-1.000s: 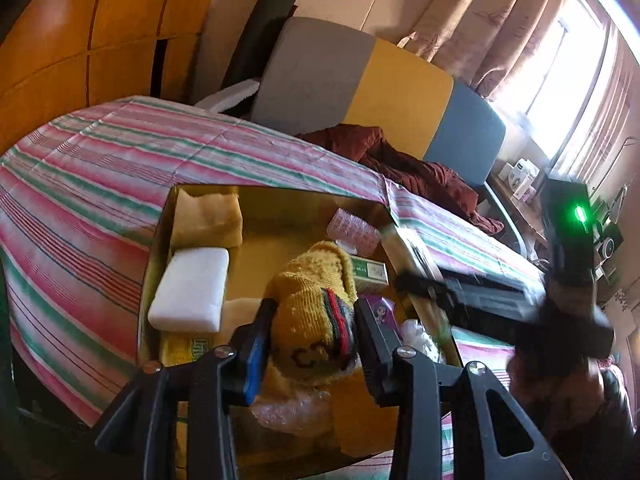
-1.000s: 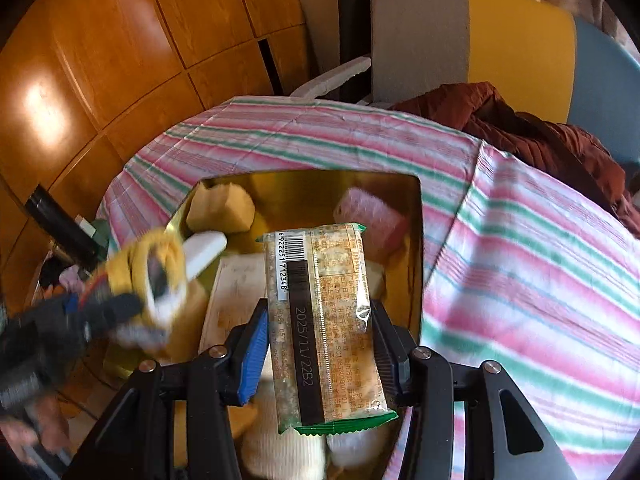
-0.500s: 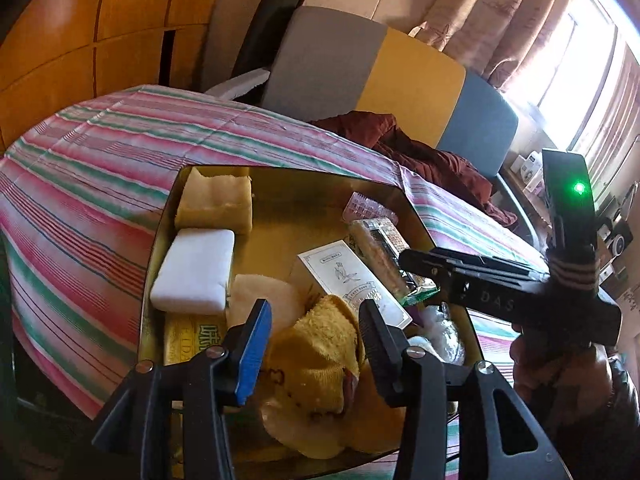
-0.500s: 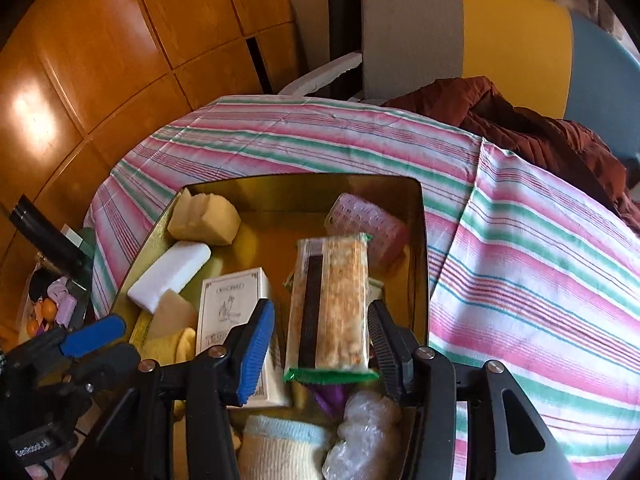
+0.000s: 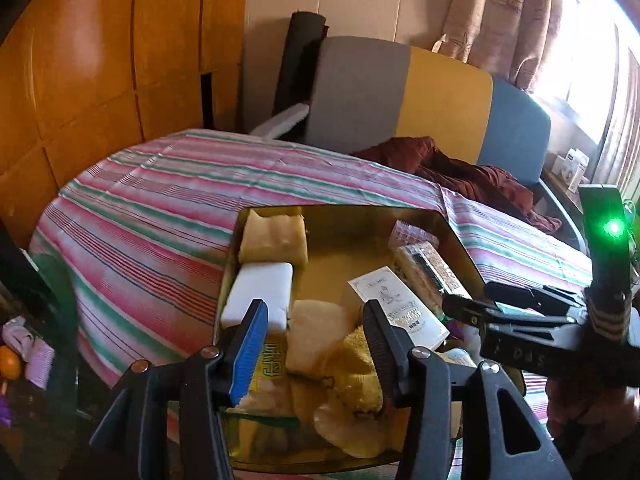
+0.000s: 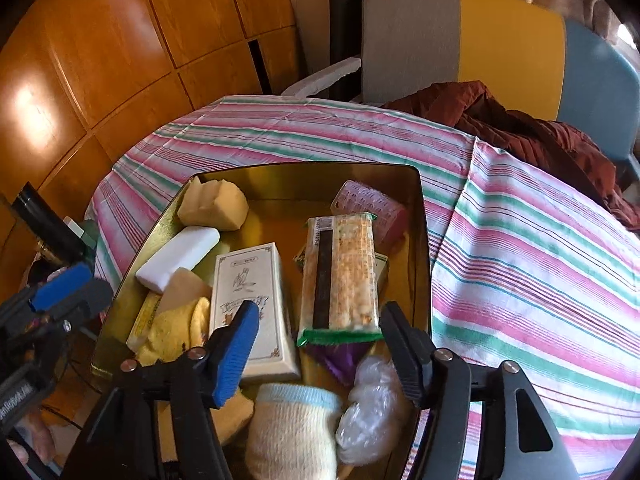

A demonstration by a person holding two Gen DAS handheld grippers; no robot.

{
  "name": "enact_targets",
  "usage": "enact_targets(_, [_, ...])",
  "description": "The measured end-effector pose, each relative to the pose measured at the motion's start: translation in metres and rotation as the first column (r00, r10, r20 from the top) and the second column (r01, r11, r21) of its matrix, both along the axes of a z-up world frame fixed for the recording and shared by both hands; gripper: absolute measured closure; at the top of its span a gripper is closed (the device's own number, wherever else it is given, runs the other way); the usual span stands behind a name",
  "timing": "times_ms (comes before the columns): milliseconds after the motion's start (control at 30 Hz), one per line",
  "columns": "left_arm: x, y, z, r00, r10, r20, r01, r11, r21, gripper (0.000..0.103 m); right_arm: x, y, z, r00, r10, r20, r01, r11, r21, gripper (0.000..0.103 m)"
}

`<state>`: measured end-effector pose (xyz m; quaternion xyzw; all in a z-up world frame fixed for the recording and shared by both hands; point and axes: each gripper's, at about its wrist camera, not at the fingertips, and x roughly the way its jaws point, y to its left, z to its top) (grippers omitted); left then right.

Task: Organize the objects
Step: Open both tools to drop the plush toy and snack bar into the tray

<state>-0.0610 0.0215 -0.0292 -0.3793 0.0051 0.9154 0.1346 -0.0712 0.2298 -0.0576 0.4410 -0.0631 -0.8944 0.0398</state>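
Gold metal tray (image 6: 423, 248) on the striped worktop (image 6: 520, 264) carries all the things. Right hand-held gripper (image 6: 316, 344) hangs over its near end; its jaws are opening and stand spread, with nothing pressed between them. The snack pack (image 6: 340, 272) lies flat in the tray just ahead of this hand-held gripper, its green end almost between the 2 fingertips. Its long axis runs straight away from the hand-held gripper, in line with the fingers. Beside it, toward the blue finger, lies the white carton (image 6: 248, 304), parallel to it.

Left hand-held gripper (image 5: 316, 340) is also opening, spread above the yellow knitted cloth (image 5: 352, 368), which rests in the tray below and slightly to the black finger's side, not pinched.

I judge both things are already placed. For the pack the right hand is nearer; for the cloth, the left.
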Motion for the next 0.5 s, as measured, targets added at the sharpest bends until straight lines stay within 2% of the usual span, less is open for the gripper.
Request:
enact_targets(100, [0.006, -0.001, 0.004, 1.000, 0.008, -0.021, -0.008, 1.000, -0.006, 0.045, 0.009, -0.003, 0.002, 1.000, -0.006, -0.011, 0.006, 1.000, 0.006, 0.033])
enact_targets(333, [0.018, 0.003, 0.012, 0.997, 0.047, -0.061, -0.050, 0.997, -0.053, 0.045, 0.035, -0.008, 0.009, 0.998, -0.033, -0.054, 0.036, 0.998, 0.051, 0.026])
enact_targets(500, [0.025, 0.005, 0.016, 0.994, 0.085, -0.075, -0.089, 0.994, -0.061, 0.045, 0.057, -0.007, 0.011, 0.989, -0.098, -0.108, 0.109, 0.989, 0.098, 0.023])
